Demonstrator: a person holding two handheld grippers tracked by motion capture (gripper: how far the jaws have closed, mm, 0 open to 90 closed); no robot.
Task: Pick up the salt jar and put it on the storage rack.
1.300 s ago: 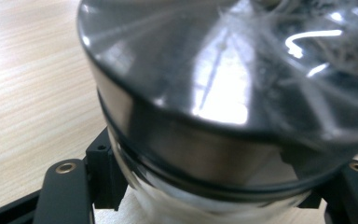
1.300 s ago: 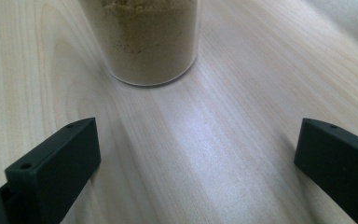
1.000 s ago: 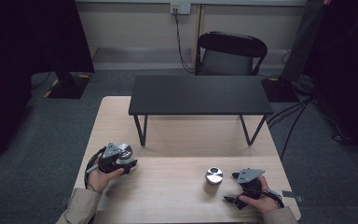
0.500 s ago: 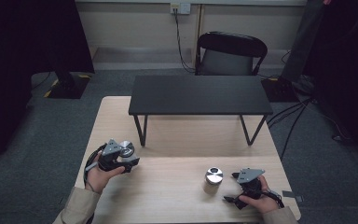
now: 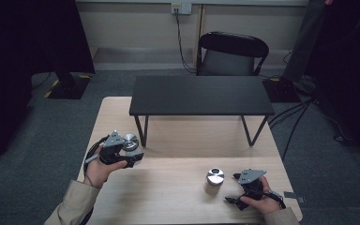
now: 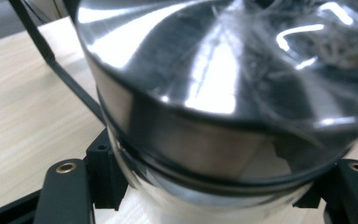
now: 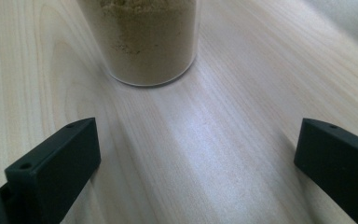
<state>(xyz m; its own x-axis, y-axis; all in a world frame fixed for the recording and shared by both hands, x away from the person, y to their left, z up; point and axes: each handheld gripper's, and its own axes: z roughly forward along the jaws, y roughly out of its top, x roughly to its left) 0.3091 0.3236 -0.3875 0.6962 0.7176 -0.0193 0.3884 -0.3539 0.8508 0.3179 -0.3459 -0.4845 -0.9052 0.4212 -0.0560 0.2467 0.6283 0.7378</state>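
High view, left side: the left hand-held gripper (image 5: 130, 151) is clenched on a shiny metal-lidded jar (image 5: 131, 142), held above the pale wooden counter (image 5: 178, 197); in the left gripper view the jar (image 6: 223, 107) shows a polished steel lid over a clear wall, with a black jaw pressed against each flank. Toward the right, a second jar (image 5: 214, 180) with a steel lid and tan powder inside stands on the counter just beside the right hand-held gripper (image 5: 236, 190), whose jaws are spread wide and grasp nothing; the right gripper view shows this jar (image 7: 142, 39) ahead of the jaws, clear of both.
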